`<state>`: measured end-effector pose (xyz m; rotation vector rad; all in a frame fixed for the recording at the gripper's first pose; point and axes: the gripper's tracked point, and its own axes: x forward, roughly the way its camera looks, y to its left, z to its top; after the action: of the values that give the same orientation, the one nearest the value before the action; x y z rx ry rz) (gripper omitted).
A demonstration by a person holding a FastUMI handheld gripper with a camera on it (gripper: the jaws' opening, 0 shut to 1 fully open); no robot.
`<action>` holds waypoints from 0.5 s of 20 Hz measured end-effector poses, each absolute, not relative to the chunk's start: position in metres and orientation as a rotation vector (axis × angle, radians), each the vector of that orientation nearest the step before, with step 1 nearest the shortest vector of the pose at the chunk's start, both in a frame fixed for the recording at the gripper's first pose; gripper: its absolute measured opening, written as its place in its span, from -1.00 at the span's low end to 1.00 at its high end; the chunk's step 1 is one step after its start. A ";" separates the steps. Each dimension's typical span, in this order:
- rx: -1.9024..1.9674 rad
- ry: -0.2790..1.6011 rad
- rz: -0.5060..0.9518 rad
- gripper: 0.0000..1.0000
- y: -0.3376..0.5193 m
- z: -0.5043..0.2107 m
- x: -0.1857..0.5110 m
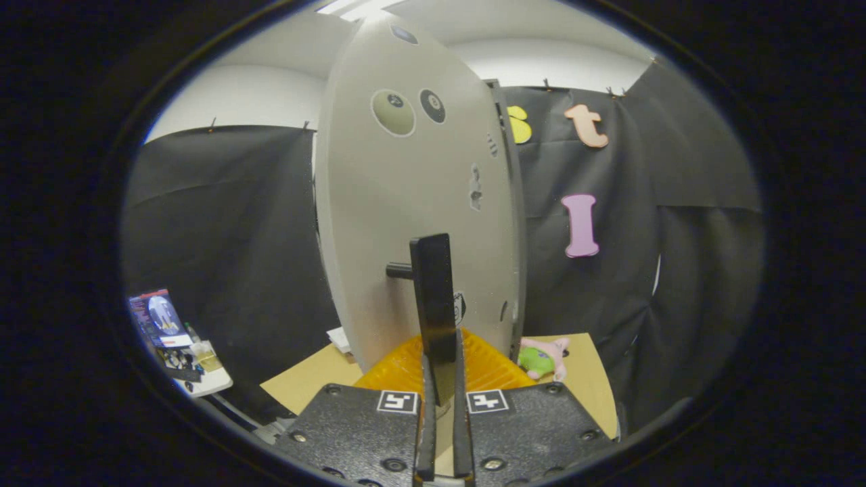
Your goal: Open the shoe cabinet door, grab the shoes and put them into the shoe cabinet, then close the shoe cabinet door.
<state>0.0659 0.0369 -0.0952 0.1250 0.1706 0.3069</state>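
Fingers drawn close together on a dark flat handle bar that stands upright between them; both appear to press on it, though the contact itself is partly masked by the finger bodies. Bar sits on a short dark peg fixed to the pale cabinet door, which rises directly ahead of the fingers, decorated with round stickers.

Risks, as judged from here:
- Grip is low on a thin bar; a pull off the door's swing arc could twist the bar out of the fingers or let it slip.
- Orange ribbed object lies just ahead of the fingers at the door's foot; the door's lower edge or the fingers could snag on it.
- Pink and green plush toy rests on the tan surface right of the fingers, close by the door's edge, and might be knocked.

Hidden or unclear:
- Whether the door is shut or partly open cannot be told; fisheye bowing confuses its edge.
- Cabinet interior is behind the door.
- Shoes: none clearly identifiable; the orange object is cut off by the fingers and cannot be named.
- Small cluttered white shelf far left of the fingers, contents too small to read.
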 end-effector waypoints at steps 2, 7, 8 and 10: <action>0.120 0.163 0.253 -0.83 0.021 -0.094 0.065; 0.140 0.156 0.145 -0.93 -0.023 -0.097 0.076; 0.156 0.160 0.157 -0.93 -0.021 -0.097 0.076; 0.167 0.165 0.168 -0.92 -0.011 -0.097 0.075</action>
<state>0.0755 -0.0114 -0.0970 0.1668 0.1650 0.1680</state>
